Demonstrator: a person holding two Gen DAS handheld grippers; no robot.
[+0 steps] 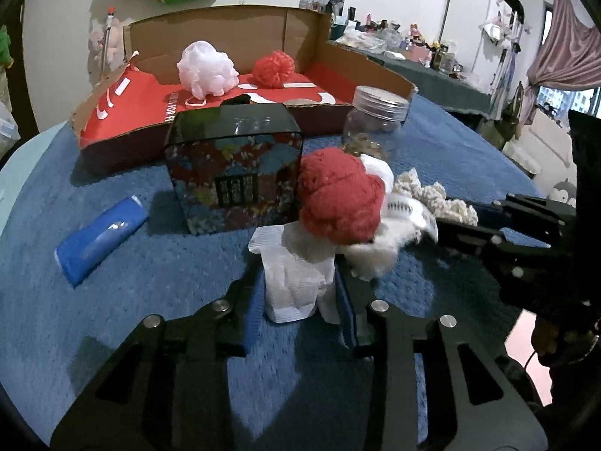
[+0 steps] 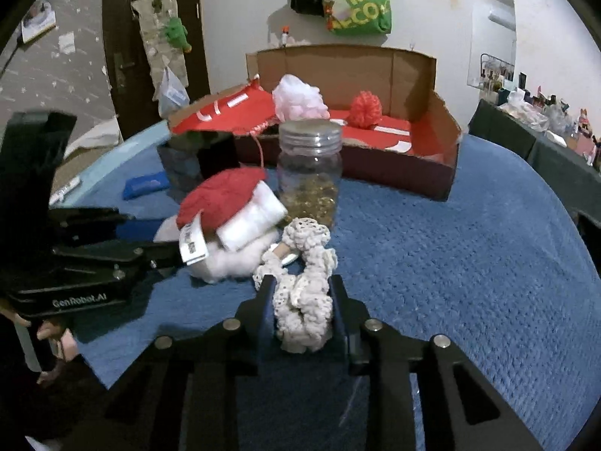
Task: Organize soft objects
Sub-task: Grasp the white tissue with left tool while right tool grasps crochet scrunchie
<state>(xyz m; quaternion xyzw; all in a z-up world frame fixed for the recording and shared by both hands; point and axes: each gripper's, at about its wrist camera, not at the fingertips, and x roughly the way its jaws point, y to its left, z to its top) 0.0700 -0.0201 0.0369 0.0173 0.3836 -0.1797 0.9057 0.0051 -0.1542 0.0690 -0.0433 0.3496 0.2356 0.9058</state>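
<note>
A red-and-white plush (image 1: 340, 199) lies on the blue table cover, in front of a patterned tin. A white cloth part (image 1: 289, 259) hangs from under it, and my left gripper (image 1: 298, 289) is shut on that cloth. Right of the plush lies a cream crocheted piece (image 2: 306, 300), with my right gripper (image 2: 302, 287) shut on its near end. In the right wrist view the plush (image 2: 225, 203) shows a white label, and the left gripper's black fingers (image 2: 112, 255) reach in from the left. A white puff (image 1: 206, 69) and a red puff (image 1: 273, 67) sit in the cardboard box (image 1: 233, 34).
The patterned tin (image 1: 234, 173) and a clear jar (image 1: 375, 124) stand between the plush and the box. A blue packet (image 1: 99, 238) lies at the left. The blue cover (image 2: 469, 263) stretches bare to the right. A hand (image 2: 56, 342) holds the left gripper.
</note>
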